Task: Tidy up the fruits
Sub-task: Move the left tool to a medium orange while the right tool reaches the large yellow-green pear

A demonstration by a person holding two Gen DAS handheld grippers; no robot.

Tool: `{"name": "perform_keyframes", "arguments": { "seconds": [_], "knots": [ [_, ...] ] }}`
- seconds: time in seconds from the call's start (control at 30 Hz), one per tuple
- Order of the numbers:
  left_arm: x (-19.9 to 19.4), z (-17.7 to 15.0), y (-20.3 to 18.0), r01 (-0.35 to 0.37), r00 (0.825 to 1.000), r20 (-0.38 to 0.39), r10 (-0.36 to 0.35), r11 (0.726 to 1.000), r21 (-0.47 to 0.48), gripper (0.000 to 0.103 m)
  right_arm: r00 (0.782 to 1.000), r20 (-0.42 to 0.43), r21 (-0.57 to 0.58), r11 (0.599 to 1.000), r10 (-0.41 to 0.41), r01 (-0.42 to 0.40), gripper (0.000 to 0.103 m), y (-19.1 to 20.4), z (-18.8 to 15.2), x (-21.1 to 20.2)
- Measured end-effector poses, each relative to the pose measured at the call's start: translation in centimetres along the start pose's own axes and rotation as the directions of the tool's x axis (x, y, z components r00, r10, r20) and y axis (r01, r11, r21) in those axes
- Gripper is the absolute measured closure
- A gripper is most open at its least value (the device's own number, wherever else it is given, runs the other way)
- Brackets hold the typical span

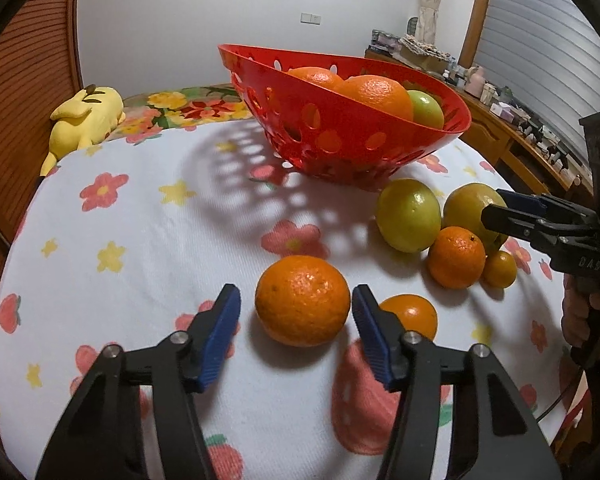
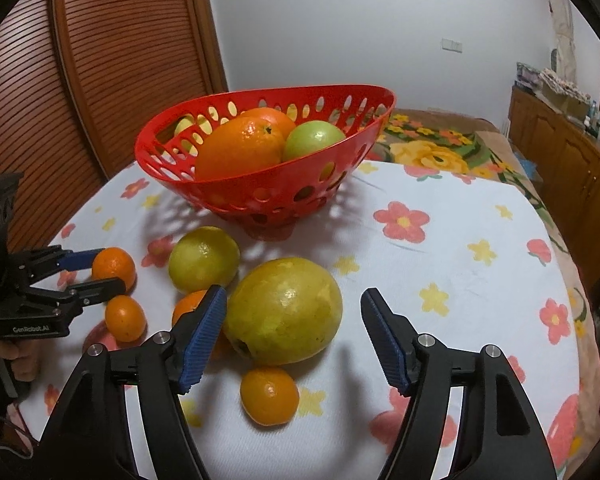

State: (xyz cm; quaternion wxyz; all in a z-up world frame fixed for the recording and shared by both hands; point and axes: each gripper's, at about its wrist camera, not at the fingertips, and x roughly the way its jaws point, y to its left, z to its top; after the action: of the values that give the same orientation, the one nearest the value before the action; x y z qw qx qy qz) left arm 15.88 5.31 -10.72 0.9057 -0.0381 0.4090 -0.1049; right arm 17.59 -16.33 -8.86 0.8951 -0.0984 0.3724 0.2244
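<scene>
red basket (image 2: pixel 260 192): holds oranges, green fruit | loose citrus (image 2: pixel 283 312): on cloth

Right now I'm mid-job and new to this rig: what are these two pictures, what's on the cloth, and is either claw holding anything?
Each picture comes from a camera on a hand-held claw, looking forward along its two blue-padded fingers. The left gripper is open around a large orange on the flowered tablecloth, not closed on it. The right gripper is open beside a big yellow-green fruit. Neither holds anything. A green citrus and several smaller oranges also lie loose. The red basket behind them already holds oranges and a green fruit.
</scene>
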Motion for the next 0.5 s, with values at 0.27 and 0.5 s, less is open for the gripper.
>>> {"name": "perform_keyframes", "arguments": {
  "seconds": [0.27,0.5],
  "knots": [
    [0.3,0.0,0.0,0.004,1.000,-0.013,-0.004,1.000,-0.004,0.048,1.000,-0.021,0.005,1.000,0.018,-0.018,0.031,0.4,-0.3,1.1],
    [0.4,0.0,0.1,0.007,1.000,-0.018,-0.007,1.000,-0.005,0.047,0.999,-0.026,0.042,0.998,0.042,-0.041,0.031,-0.2,-0.2,1.5]
  ]
}}
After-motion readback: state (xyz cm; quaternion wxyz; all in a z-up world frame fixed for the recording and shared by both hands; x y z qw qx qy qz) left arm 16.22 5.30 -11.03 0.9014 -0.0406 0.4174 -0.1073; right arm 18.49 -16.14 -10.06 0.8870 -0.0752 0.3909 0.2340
